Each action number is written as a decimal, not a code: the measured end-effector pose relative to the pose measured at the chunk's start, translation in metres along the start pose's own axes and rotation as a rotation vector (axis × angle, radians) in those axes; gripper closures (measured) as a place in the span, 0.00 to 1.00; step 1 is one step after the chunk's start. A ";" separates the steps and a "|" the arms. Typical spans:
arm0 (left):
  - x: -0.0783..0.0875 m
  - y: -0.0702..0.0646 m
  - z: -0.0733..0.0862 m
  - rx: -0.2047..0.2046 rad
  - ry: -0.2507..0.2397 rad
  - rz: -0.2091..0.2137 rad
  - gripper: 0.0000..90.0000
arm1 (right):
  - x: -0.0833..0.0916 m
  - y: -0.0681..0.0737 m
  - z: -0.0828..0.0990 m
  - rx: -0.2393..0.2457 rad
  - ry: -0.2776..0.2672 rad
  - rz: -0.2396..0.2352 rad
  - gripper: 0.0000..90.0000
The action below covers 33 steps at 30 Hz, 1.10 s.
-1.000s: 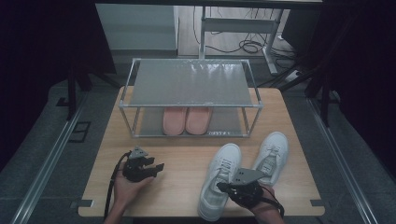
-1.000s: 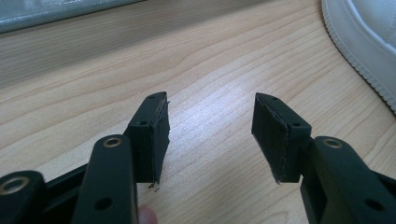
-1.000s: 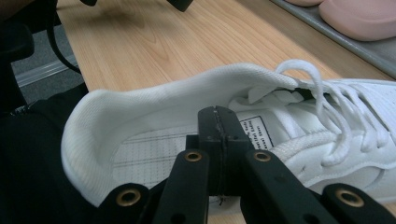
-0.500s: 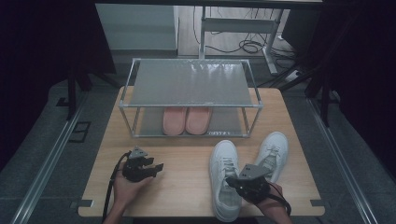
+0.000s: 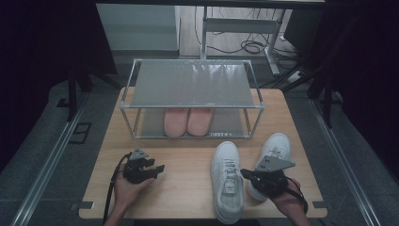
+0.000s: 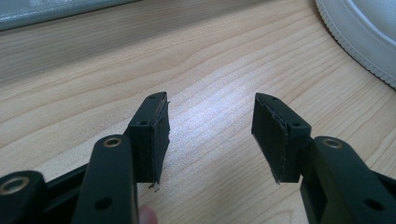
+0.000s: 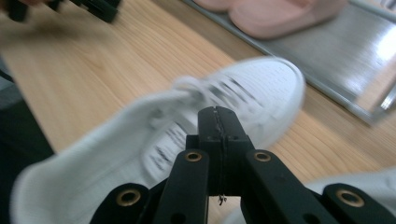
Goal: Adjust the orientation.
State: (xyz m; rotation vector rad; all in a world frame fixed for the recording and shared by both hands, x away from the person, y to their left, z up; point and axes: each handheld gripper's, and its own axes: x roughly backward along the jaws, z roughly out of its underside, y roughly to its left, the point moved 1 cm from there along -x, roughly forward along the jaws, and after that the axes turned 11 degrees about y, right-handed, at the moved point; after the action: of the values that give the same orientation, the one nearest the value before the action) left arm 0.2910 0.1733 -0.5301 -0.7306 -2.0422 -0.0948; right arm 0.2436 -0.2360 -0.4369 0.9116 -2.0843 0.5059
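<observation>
Your right gripper (image 5: 245, 175) has lifted and swung left since a second ago, and the white sneaker (image 5: 227, 181) beside it has straightened: it lay angled toward the lower left, now it runs nearly straight, toe toward the shoe rack (image 5: 191, 84), heel over the near table (image 5: 188, 160) edge. Right jaws are pressed together with nothing between them; in the right gripper view they point at the sneaker's laces, sneaker blurred, so you can't tell whether the tips touch it. Second white sneaker (image 5: 275, 149) sits to the right, partly behind your right gripper, unmoved. Left gripper (image 5: 157, 169) hasn't shifted: resting low at the near left of the table, jaws apart, bare wood between them, clear of the sneaker. Pink slippers (image 5: 188, 121) sit as a pair on the rack's lower shelf.
</observation>
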 end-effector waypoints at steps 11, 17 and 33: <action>0.001 -0.001 0.000 0.000 -0.006 0.004 0.53 | -0.015 0.009 0.010 0.013 0.128 0.061 1.00; 0.002 0.000 0.000 0.001 -0.011 0.003 0.53 | -0.018 0.013 0.021 0.002 0.165 0.074 1.00; 0.004 0.000 0.000 0.000 -0.016 0.005 0.53 | -0.047 0.033 0.005 0.034 0.227 0.131 1.00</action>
State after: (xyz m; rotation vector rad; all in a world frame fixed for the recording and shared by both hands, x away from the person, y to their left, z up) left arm 0.2895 0.1754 -0.5269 -0.7390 -2.0558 -0.0861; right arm 0.2367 -0.1972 -0.4790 0.7041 -1.9405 0.6825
